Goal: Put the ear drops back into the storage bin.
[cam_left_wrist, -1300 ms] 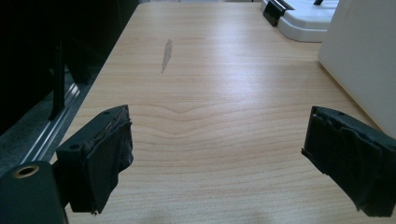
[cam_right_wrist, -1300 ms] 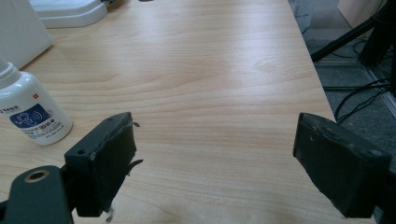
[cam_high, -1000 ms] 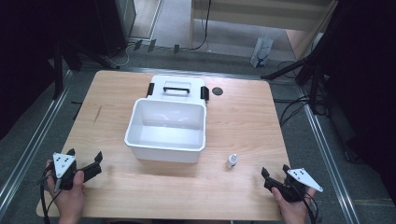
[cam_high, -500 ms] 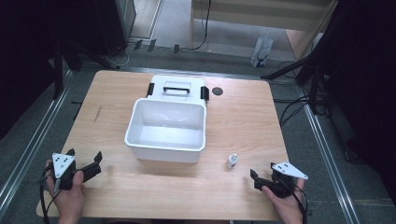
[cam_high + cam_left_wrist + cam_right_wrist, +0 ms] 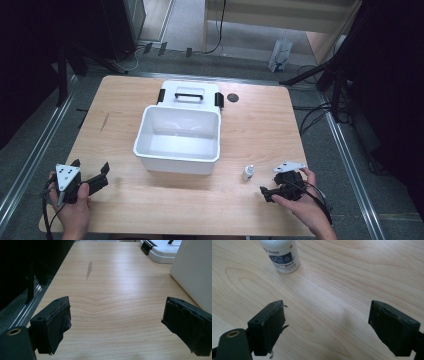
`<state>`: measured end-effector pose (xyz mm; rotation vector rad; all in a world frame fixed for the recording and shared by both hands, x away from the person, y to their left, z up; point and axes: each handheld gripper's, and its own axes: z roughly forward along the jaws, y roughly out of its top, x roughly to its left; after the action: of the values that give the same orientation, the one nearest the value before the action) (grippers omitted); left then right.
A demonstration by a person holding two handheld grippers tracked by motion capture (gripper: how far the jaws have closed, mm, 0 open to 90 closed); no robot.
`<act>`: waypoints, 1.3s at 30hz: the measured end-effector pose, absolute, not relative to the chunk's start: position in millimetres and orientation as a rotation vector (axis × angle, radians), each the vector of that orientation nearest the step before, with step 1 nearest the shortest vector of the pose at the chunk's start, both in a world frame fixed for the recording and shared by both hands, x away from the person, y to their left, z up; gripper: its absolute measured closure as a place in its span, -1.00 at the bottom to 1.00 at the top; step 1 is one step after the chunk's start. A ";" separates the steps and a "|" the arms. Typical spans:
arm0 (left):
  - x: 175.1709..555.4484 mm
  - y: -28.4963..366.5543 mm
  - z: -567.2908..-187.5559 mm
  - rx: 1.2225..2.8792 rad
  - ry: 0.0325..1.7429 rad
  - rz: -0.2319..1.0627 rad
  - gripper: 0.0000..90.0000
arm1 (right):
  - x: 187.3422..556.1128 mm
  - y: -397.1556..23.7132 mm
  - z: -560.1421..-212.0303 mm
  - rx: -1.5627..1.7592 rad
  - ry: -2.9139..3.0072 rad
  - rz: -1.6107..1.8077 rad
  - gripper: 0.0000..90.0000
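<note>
We start from the light wooden table (image 5: 260, 130), then the white rectangular plastic bin (image 5: 177, 140) at its middle, w/ a white lid with black handle and clips (image 5: 190, 92) lying just behind it. The thing we work on is the small white plastic bottle with a blue printed label (image 5: 247, 172); it stands upright on the table, near the bin's right front corner but apart from it.

We judge this bottle is light and stiff, prob. smooth and a bit slippery, and it can tip over easily because it is narrow. We think the best hold is across the round body (image 5: 284, 257), approx. at the label, not at the cap.

The right gripper (image 5: 267, 192) is just beside the bottle, on its near right side, held low over the table in the person's right hand (image 5: 300, 200) and turned toward the left. Its jaws are spread wide w/ nothing between; in the right gripper view the bottle sits ahead and to the left of the gap, so we judge it is not yet lined up.

The left gripper (image 5: 97, 177) rests at the front left corner, jaws also spread, empty, well apart from the bottle.
</note>
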<state>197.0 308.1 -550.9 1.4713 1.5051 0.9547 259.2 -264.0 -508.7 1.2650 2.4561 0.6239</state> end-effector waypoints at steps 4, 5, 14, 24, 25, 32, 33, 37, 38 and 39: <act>197.0 308.4 -551.0 1.468 1.506 0.949 -0.81 | 267.9 -253.3 -495.6 1.229 2.583 0.472 -0.70; 197.0 308.4 -551.0 1.468 1.506 0.949 -0.81 | 267.9 -253.3 -495.6 1.229 2.583 0.472 -0.70; 197.7 309.4 -550.9 1.469 1.508 0.937 -0.81 | 288.3 -232.7 -471.4 1.186 2.738 0.232 -0.60; 198.3 310.1 -551.0 1.464 1.511 0.932 -0.81 | 301.7 -203.7 -449.5 1.155 2.803 0.175 -0.11; 198.4 310.1 -551.1 1.464 1.511 0.931 -0.81 | 303.8 -201.2 -447.9 1.160 2.793 0.184 -0.07; 198.7 310.1 -551.0 1.464 1.515 0.927 -0.81 | 316.7 -187.5 -446.2 1.189 2.805 0.183 0.12; 198.8 310.1 -551.0 1.464 1.515 0.927 -0.81 | 318.5 -186.6 -446.3 1.192 2.803 0.195 0.14; 198.9 310.1 -550.9 1.465 1.514 0.927 -0.81 | 322.1 -183.0 -446.1 1.206 2.802 0.213 0.23; 198.9 310.0 -551.0 1.464 1.514 0.927 -0.81 | 324.3 -180.7 -447.9 1.205 2.815 0.217 0.29; 198.9 310.0 -551.0 1.464 1.514 0.927 -0.81 | 324.3 -180.7 -447.9 1.205 2.815 0.217 0.29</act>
<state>198.9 310.0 -551.0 1.4640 1.5143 0.9270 324.3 -180.7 -447.9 1.2047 2.8146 0.2173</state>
